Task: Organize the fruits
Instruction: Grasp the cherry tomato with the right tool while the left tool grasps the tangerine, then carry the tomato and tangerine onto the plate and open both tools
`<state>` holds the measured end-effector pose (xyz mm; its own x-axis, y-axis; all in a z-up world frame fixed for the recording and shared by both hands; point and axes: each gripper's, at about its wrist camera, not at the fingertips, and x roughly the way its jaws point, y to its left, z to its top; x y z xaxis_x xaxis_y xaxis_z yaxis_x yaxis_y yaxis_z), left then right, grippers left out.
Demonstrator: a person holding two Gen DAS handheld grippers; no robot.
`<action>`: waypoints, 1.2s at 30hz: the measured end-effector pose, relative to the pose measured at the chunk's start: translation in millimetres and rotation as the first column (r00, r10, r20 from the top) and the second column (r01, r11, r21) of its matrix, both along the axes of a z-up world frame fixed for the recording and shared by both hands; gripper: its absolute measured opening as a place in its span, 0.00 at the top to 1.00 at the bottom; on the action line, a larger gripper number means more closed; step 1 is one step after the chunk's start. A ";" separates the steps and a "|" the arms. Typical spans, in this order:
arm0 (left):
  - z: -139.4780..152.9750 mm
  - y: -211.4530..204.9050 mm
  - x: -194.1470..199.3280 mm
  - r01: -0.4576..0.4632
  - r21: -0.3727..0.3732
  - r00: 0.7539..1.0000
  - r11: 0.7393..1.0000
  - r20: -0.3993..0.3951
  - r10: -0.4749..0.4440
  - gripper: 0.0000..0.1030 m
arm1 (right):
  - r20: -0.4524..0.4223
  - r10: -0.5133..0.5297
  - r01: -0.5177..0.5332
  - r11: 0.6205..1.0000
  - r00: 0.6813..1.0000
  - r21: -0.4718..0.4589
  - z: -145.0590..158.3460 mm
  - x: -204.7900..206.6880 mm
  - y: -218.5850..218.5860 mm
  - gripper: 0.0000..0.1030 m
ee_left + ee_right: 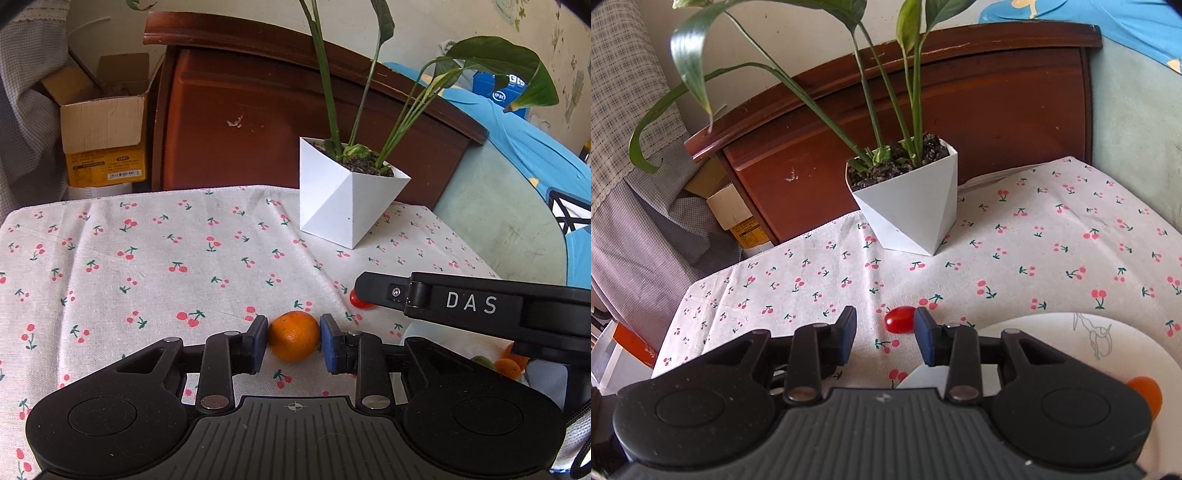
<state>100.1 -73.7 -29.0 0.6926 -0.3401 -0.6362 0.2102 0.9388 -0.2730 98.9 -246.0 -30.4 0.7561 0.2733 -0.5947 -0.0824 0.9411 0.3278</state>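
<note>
The left claw point(294, 341) is clenched on a mandarin orange point(294, 335): both blue pads point(260, 343) press its sides, and the fruit sits low over the cherry-print tablecloth point(147, 258) in the near middle of the counter. The right claw point(885, 334) is released, its jaws standing apart just above the cloth; a red cherry tomato point(899, 319) lies on the cloth just ahead of them, touching or nearly touching the right-hand pad, not squeezed. In the left wrist view the right claw's black body reaches in from the counter's right side, its tip over the same tomato point(359, 301). A white plate point(1052, 343) at the near right edge carries more orange fruit point(1147, 393). A white faceted planter point(345, 199) with a leafy plant stands near the far edge.
</note>
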 end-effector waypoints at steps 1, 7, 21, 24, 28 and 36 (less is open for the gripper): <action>0.5 2.7 0.1 -0.007 -0.001 1.000 1.000 -0.003 0.007 0.73 | 0.000 0.000 0.000 1.000 1.000 -0.011 -1.1 1.2 1.0 0.65; 1.1 13.2 1.4 -0.032 -0.015 0.999 0.999 -0.013 0.032 0.73 | -0.005 0.005 -0.006 0.999 1.000 -0.049 -3.9 11.1 6.5 0.65; -0.1 13.5 0.3 -0.033 -0.020 0.999 0.999 -0.014 0.033 0.73 | -0.058 -0.003 -0.002 0.996 0.998 -0.094 -7.5 18.7 13.5 0.69; -0.3 13.1 -0.5 -0.031 -0.016 0.999 0.999 -0.011 0.031 0.73 | -0.056 -0.001 -0.005 0.995 0.998 -0.102 -7.5 18.5 14.3 0.75; 0.0 13.4 -0.1 -0.037 -0.016 0.999 0.999 -0.013 0.037 0.73 | -0.052 0.004 -0.009 0.995 0.999 -0.098 -7.5 18.3 13.8 0.76; 1.7 18.1 -0.2 -0.056 -0.020 0.998 0.998 -0.025 0.056 0.73 | -0.036 0.000 -0.004 0.996 0.999 -0.094 -5.2 13.8 13.3 0.76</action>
